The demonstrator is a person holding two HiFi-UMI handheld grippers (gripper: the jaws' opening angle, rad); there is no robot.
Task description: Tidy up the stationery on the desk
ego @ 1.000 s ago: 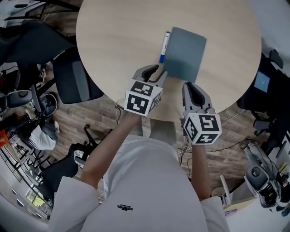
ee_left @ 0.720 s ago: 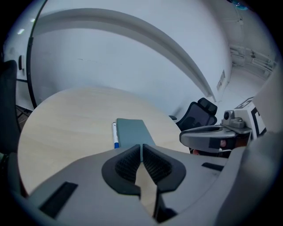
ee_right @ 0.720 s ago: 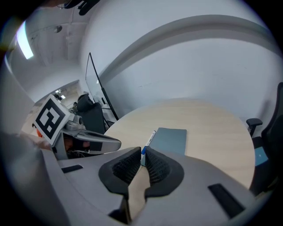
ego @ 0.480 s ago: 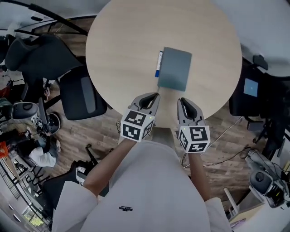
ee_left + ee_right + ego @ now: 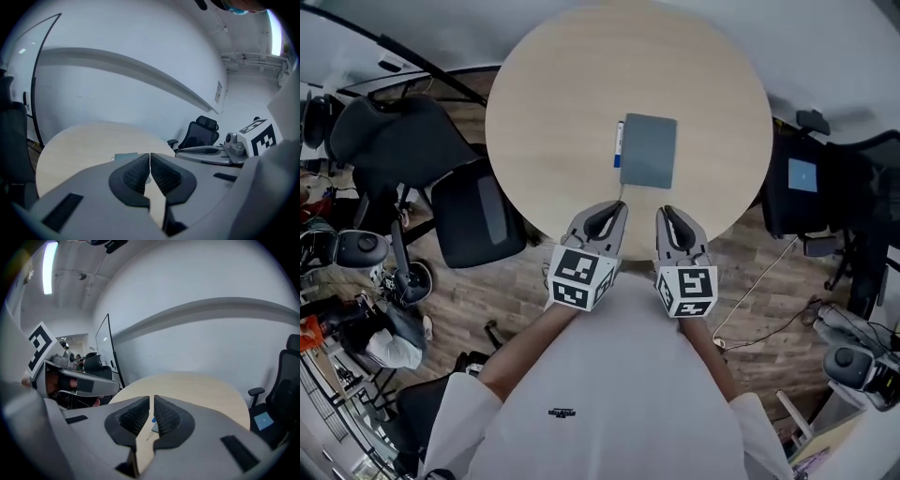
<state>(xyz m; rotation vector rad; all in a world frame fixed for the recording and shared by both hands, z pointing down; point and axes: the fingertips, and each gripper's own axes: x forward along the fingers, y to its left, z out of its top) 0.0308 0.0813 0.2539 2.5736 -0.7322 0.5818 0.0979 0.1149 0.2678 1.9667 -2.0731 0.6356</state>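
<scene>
A grey-blue notebook [image 5: 648, 150] lies flat near the middle of the round pale-wood table [image 5: 553, 112]. A blue-and-white pen [image 5: 619, 145] lies along the notebook's left edge, touching or nearly touching it. My left gripper [image 5: 620, 205] and right gripper [image 5: 663, 212] hover side by side at the table's near edge, well short of the notebook. Both are shut with nothing between the jaws. In the left gripper view the shut gripper [image 5: 150, 161] hides most of the notebook [image 5: 125, 155]. The right gripper [image 5: 151, 404] shows a sliver of the pen [image 5: 153, 419] below its tips.
Black office chairs [image 5: 473, 211] stand to the left of the table, and another dark chair [image 5: 806, 178] stands to its right. Wooden flooring [image 5: 750, 281] with cables surrounds the table. Equipment [image 5: 853, 366] sits at the lower right.
Both grippers have drawn back from the notebook to the table's near edge. The head view has pulled away, so the table looks smaller. Notebook and pen stay in place.
</scene>
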